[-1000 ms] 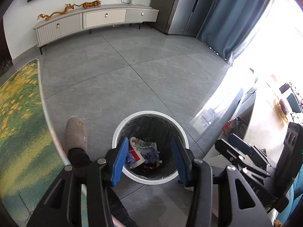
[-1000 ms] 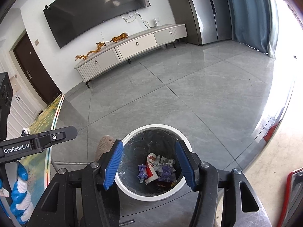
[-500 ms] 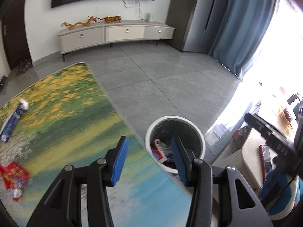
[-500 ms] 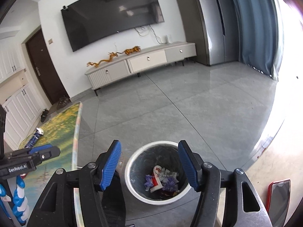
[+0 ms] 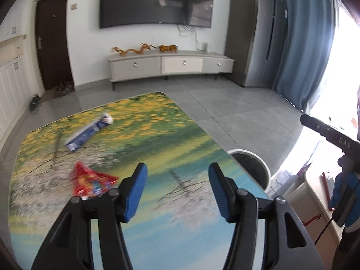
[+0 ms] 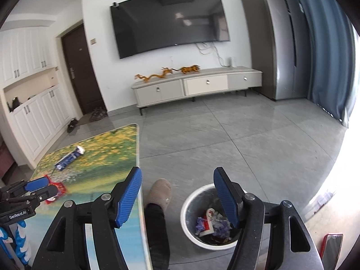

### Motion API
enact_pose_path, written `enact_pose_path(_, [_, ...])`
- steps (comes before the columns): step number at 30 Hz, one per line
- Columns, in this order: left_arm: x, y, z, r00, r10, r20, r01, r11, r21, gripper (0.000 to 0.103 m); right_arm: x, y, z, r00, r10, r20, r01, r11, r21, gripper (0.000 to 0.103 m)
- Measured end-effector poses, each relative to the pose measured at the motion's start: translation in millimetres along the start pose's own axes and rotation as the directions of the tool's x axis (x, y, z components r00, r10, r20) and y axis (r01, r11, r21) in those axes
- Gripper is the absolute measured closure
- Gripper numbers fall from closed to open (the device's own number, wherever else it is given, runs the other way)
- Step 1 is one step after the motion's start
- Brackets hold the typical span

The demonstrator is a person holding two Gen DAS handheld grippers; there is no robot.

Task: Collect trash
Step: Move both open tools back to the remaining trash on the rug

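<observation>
Table (image 5: 171, 135) with a glossy printed top of yellow flowers, green and blue fills the lower half of the left wrist view, standing on a grey tiled floor (image 6: 247, 139) in a living room with a large dark wall-mounted television (image 6: 171, 20), a long pale low cabinet (image 6: 198, 85) carrying orange dragon and tiger figurines, a dark brown door (image 6: 78, 72), white cupboards at the left and blue curtains (image 5: 299, 49) beside a grey tall unit. On the table lie a crumpled red snack wrapper (image 5: 92, 181) and, farther off, a flattened blue and white wrapper (image 5: 88, 131), the two well apart. Beside the table's near corner stands a round white-rimmed bin with a dark liner (image 6: 193, 202), holding crumpled red, white and purple trash (image 6: 211, 223); a beige slipper (image 6: 158, 192) on the person's foot rests on the floor between table edge and bin. The left hand-held gripper (image 5: 177, 191) hovers over the table, blue pads spread wide and empty, the red wrapper just left of its left pad. The right hand-held gripper (image 6: 177, 195) hangs above floor and bin, likewise spread and empty. Half a second ago the left view showed the bin between the pads; now it looks farther over the table, with the bin off to the right and the television fully in sight.
</observation>
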State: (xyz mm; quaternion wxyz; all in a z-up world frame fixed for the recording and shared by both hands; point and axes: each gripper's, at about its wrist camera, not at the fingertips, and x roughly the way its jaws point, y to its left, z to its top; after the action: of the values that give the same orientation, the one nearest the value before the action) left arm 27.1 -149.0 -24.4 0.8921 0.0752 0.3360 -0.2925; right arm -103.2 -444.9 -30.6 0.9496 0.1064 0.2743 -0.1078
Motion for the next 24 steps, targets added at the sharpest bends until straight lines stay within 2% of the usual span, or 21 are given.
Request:
enact_pose_path(7, [-35.5, 63.3, -32.4, 0.997, 0.079, 0.019, -0.077, 0.992, -0.102, 0.048, -12.0, 26.0, 7.1, 0.999, 0.041, 0.022, -0.039, 0.998, -0.052, 0.033])
enact_pose_path(13, [-56.1, 116.2, -68.3, 0.987, 0.158, -0.005, -0.155, 0.963, -0.219, 0.048, -10.8, 48.6, 8.8, 0.997, 0.073, 0.013, -0.071, 0.994, -0.081, 0.032])
enact_pose_path(18, [-69.8, 138.6, -86.0, 0.979, 0.202, -0.002, -0.194, 0.942, -0.274, 0.048, -11.4, 69.2, 5.5, 0.995, 0.102, -0.009, -0.103, 0.988, -0.115, 0.031])
enact_pose_path(24, [-78.7, 156.0, -99.7, 0.978, 0.207, 0.007, -0.194, 0.926, -0.325, 0.048, -17.6, 92.9, 3.7, 0.993, 0.12, -0.021, -0.122, 0.98, -0.156, 0.03])
